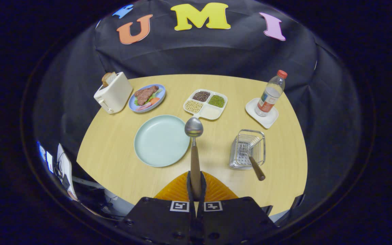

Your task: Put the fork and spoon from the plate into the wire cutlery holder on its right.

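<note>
My gripper (195, 189) is shut on the wooden handle of the spoon (194, 127), whose metal bowl points ahead, raised above the table beside the right rim of the pale green plate (155, 143). The plate has nothing on it. Right of the fingers stands the wire cutlery holder (248, 148). The fork (251, 160) lies in it, tines inside and its wooden handle sticking out over the near rim toward me.
Beyond the plate are a white toaster (113, 92) with bread, a blue plate of food (147, 97) and a white divided tray of beans (205, 103). A water bottle (270, 94) stands on a white coaster (262, 113) behind the holder. The round table's edge lies just under the fingers.
</note>
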### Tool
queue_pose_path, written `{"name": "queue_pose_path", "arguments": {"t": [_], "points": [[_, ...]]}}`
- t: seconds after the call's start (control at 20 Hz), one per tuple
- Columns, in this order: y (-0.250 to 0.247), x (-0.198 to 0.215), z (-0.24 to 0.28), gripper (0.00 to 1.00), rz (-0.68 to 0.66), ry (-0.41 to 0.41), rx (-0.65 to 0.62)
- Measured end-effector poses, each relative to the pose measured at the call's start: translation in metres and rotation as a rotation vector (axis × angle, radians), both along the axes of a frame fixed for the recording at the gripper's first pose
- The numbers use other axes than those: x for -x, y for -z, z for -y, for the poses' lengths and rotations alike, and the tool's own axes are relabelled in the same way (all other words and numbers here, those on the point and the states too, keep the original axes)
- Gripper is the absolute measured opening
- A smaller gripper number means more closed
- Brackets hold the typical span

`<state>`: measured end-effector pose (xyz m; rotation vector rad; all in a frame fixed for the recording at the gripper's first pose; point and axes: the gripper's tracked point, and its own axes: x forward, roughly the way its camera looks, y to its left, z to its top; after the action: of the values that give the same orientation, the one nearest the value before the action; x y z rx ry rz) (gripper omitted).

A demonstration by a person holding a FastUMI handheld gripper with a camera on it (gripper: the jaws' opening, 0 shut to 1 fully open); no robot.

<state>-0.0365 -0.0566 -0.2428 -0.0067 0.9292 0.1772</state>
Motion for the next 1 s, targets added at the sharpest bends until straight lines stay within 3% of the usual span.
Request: {"name": "queue_pose_path", "arguments": {"t": [0.55, 0.7, 1.0], "points": [[-0.062, -0.010, 0.101, 0.01, 0.081, 0.068, -0.026], [-0.054, -0.014, 0.132, 0.01, 0.078, 0.084, 0.027], [-0.005, 0.003, 0.152, 0.01, -0.058, 0.080, 0.063]]}}
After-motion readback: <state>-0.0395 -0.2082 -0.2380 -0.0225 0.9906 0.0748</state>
